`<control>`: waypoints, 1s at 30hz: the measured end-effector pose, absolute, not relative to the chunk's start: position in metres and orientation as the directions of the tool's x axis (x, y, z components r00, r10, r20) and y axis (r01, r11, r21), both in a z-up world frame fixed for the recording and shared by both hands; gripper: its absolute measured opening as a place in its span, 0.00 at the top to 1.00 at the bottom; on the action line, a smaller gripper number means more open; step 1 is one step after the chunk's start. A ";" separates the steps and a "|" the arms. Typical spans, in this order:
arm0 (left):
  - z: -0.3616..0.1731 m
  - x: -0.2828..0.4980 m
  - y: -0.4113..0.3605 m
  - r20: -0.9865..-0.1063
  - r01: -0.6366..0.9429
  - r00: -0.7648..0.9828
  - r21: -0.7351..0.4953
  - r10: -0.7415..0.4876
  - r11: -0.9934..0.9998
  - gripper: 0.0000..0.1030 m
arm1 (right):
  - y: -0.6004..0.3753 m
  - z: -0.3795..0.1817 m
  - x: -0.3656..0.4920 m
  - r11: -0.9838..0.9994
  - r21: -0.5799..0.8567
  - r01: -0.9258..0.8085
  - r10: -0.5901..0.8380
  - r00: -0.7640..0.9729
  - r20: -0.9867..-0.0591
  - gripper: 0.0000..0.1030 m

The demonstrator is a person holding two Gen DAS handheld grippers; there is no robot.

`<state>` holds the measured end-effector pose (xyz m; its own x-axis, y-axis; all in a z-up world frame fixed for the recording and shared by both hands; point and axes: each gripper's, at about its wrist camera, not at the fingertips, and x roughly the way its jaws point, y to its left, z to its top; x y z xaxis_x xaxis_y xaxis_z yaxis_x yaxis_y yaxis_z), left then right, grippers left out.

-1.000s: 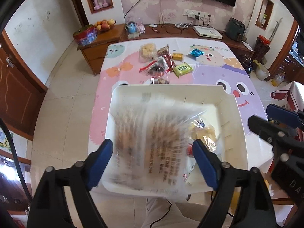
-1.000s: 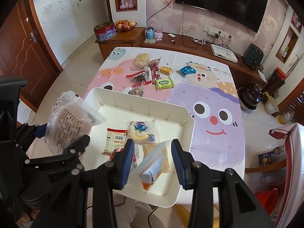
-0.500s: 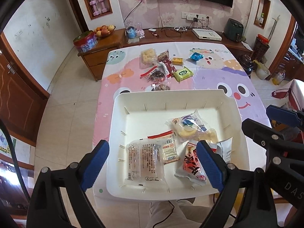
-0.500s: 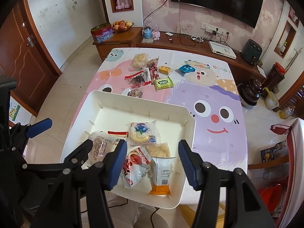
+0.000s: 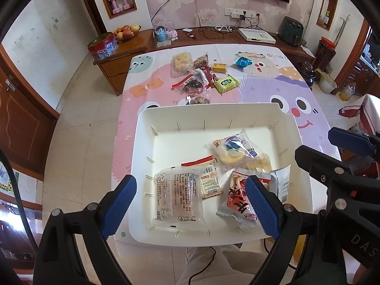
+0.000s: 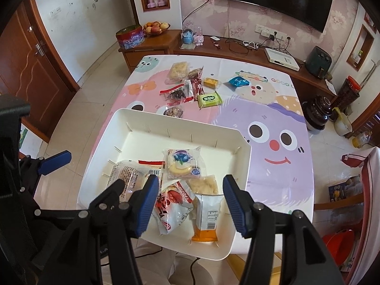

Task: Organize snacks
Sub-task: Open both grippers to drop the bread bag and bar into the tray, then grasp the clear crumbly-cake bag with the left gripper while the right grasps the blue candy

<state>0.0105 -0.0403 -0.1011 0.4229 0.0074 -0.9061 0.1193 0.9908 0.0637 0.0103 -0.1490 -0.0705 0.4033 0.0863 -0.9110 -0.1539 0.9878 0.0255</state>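
Note:
A white tray [image 5: 209,106] [image 6: 180,118] stands at the near edge of the cartoon tablecloth and holds several snack packets. My left gripper [image 5: 190,201] hovers open above a clear packet [image 5: 178,197] that lies flat in the tray's near left part. My right gripper [image 6: 191,190] is open over a white packet with an orange end [image 6: 207,216] and a red-and-white bag [image 6: 173,204], both resting in the tray. Neither gripper touches a packet. Beyond the tray lie loose snacks, among them a green packet [image 5: 226,83] [image 6: 210,99] and a blue one [image 5: 242,61] [image 6: 237,82].
A wooden sideboard [image 5: 133,45] behind the table carries a fruit bowl [image 5: 125,32], a red tin [image 5: 103,45] and cables. A person's legs [image 5: 213,263] show under the tray's near edge. At the right stand dark jars [image 6: 318,111] and a chair [image 6: 356,180].
A second ago each gripper held a packet above the tray. Both packets now lie in the tray, and both pairs of jaws stand wider apart.

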 end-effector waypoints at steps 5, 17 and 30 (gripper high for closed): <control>-0.102 0.017 -0.040 -0.910 0.134 0.415 0.066 0.005 0.989 0.10 | -0.149 -0.073 0.014 0.989 0.029 -0.143 0.084 0.398 -0.914 0.45; -0.102 0.046 -0.039 -0.907 0.171 0.421 0.099 0.018 0.980 0.10 | -0.149 -0.079 0.038 0.993 0.023 -0.113 0.065 0.382 -0.922 0.45; -0.080 0.130 -0.012 -0.878 0.174 0.477 0.135 0.037 0.975 0.10 | -0.169 -0.076 0.102 1.000 0.020 -0.023 0.027 0.380 -0.925 0.45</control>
